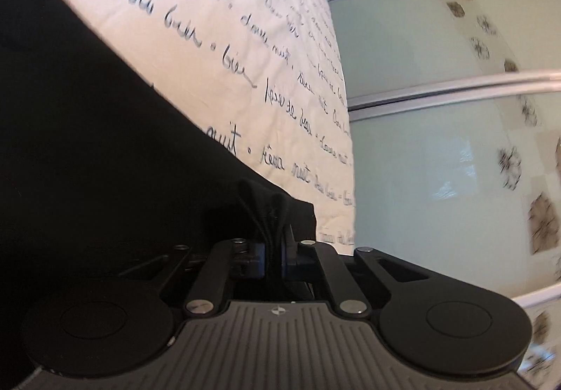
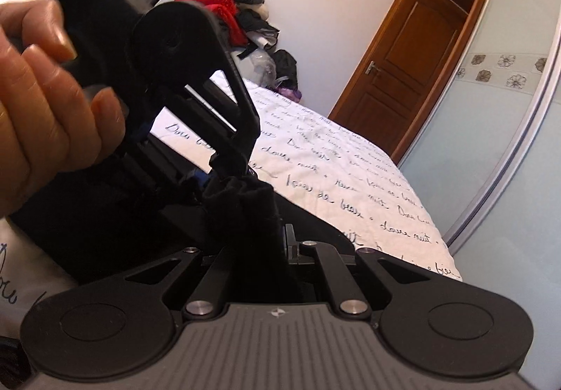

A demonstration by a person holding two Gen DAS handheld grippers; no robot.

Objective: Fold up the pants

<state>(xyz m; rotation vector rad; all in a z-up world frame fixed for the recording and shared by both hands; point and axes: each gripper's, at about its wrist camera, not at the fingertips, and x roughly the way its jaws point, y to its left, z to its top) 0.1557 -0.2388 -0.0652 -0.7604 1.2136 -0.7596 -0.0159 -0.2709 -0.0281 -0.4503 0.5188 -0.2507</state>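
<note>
The left gripper (image 1: 273,242) has its jaws pressed together on a bunched fold of the black pants (image 1: 105,151), the cloth gathered into soft pleats between the pads. The right gripper (image 2: 270,235) likewise pinches a crumpled wad of the same pants (image 2: 242,204), which rises in a dark ruffle above its jaws. In the right wrist view the left gripper (image 2: 224,162) sits just beside that wad, held by a hand (image 2: 45,92) wrapped round its handle.

The pants are matte, plain black and unmarked, spreading from both grips onto the bed (image 2: 350,179). The bed's white quilted cover (image 1: 217,21) carries looping dark handwriting; "nuit" and "Dou" can be made out, the rest is blurred.

Beyond stand a frosted sliding wardrobe door (image 1: 438,109) with flower tiles, a panelled wooden door (image 2: 403,71), and a heap of clothes (image 2: 238,14).
</note>
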